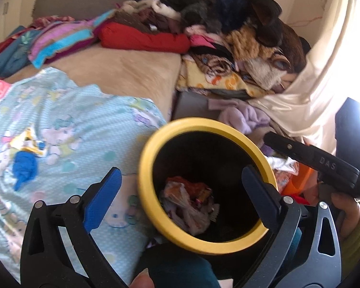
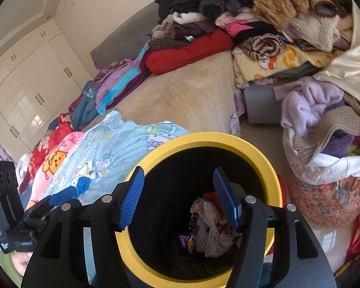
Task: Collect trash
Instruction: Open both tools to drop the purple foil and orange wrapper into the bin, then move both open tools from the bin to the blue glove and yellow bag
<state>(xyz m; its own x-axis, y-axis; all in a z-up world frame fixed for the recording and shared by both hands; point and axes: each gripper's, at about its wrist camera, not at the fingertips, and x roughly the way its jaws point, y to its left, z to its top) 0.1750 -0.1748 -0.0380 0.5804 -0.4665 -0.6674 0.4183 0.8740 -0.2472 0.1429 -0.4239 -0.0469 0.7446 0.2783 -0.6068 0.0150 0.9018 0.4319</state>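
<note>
open tools (image 2: 177, 196) above bin rim (image 2: 273, 168)

A home bedroom: bed (image 2: 180, 91), heaped clothes (image 2: 264, 12), built-in wardrobes (image 2: 31, 84).

Black bin with yellow rim (image 1: 145, 168): rim soft with blur in left wrist view; near arc hidden behind the black gripper frames in both views. Crumpled wrappers and plastic bag on the bin floor (image 2: 211, 228): print too small to read, right part covered by a blue finger pad (image 2: 225, 199). Small blue crumpled item on the pale blue cartoon sheet (image 1: 24, 168): material cannot be told. Green sleeve (image 1: 357, 235) cut off at right edge. Fingertip (image 1: 142, 279) cut off at bottom edge.
</note>
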